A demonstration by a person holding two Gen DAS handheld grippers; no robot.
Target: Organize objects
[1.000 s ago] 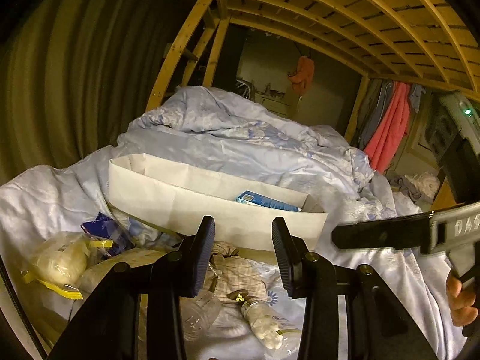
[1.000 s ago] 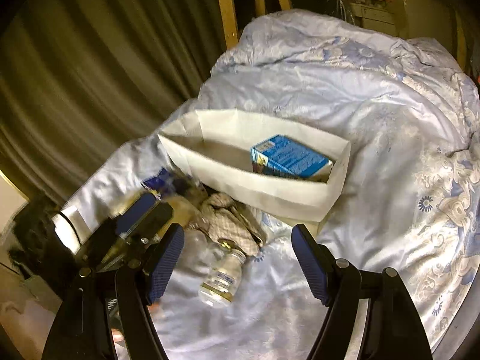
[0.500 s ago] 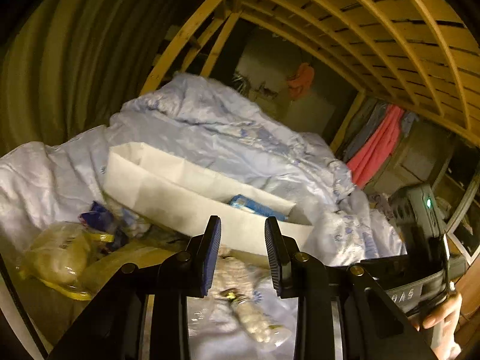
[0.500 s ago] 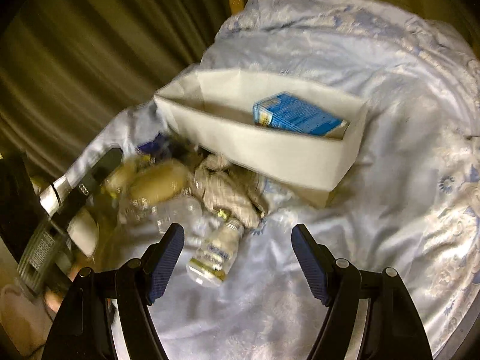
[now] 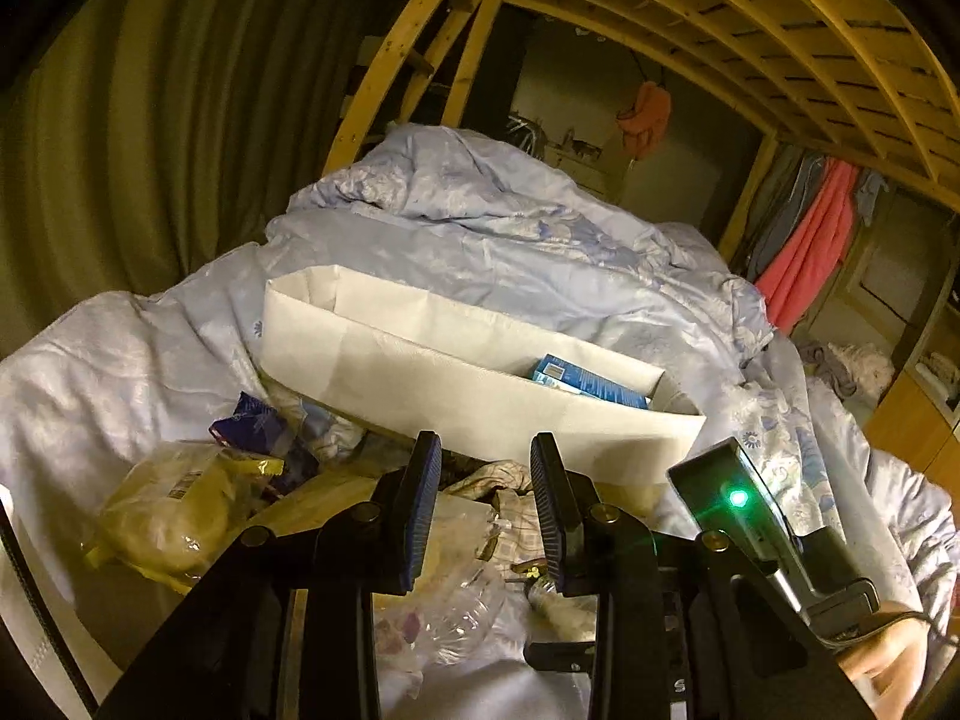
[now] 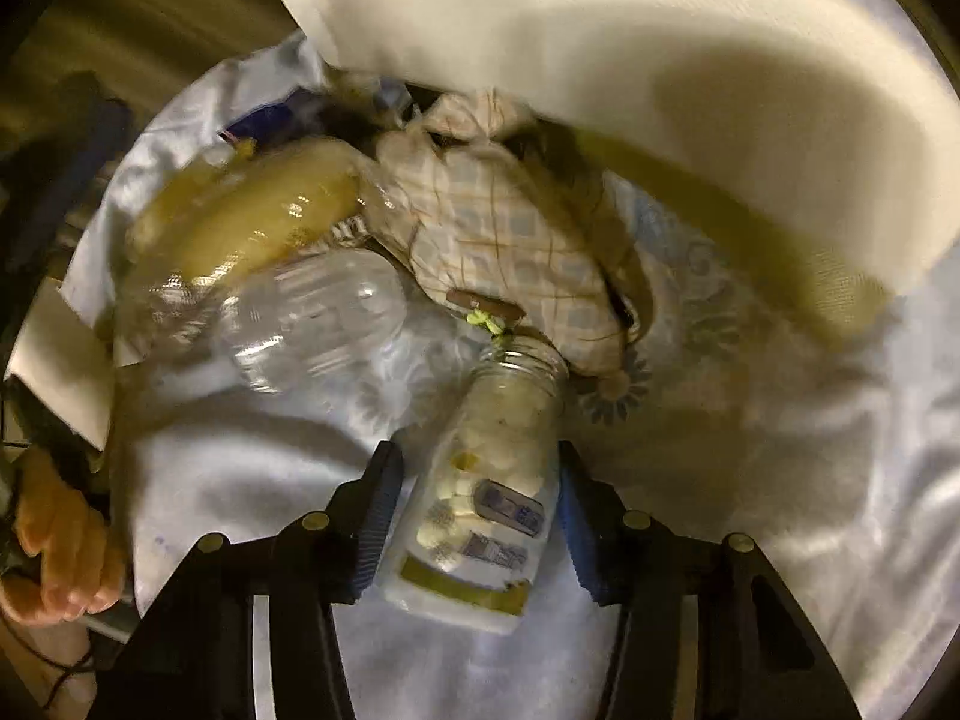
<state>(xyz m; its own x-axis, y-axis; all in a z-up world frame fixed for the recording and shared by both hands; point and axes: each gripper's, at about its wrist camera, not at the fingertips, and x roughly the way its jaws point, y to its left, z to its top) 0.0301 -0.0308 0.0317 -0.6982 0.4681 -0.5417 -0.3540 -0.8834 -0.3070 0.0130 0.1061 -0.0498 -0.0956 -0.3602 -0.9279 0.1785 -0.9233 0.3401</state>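
Observation:
A white bin [image 5: 420, 372] sits on the pale blue duvet [image 5: 480, 240] and holds a blue box [image 5: 585, 381]. In front of it lies a heap: a yellow bag [image 5: 162, 516], a blue packet [image 5: 255, 423], a checked cloth [image 6: 510, 240], a clear plastic bottle [image 6: 312, 318] and a glass jar of white tablets [image 6: 486, 492]. My right gripper [image 6: 474, 516] is low over the duvet, open, with a finger on each side of the jar, not clamped. My left gripper [image 5: 483, 510] hovers above the heap, narrowly open and empty.
The bin's wall [image 6: 660, 90] rises just beyond the heap. A wooden bunk frame [image 5: 720, 30] arches overhead. A green curtain [image 5: 150, 120] hangs at the left. Clothes [image 5: 804, 258] hang at the right. The person's hand [image 6: 54, 552] shows at the left edge.
My right gripper has dropped to the duvet and narrowed around the tablet jar. My left gripper has closed partway and lifted slightly.

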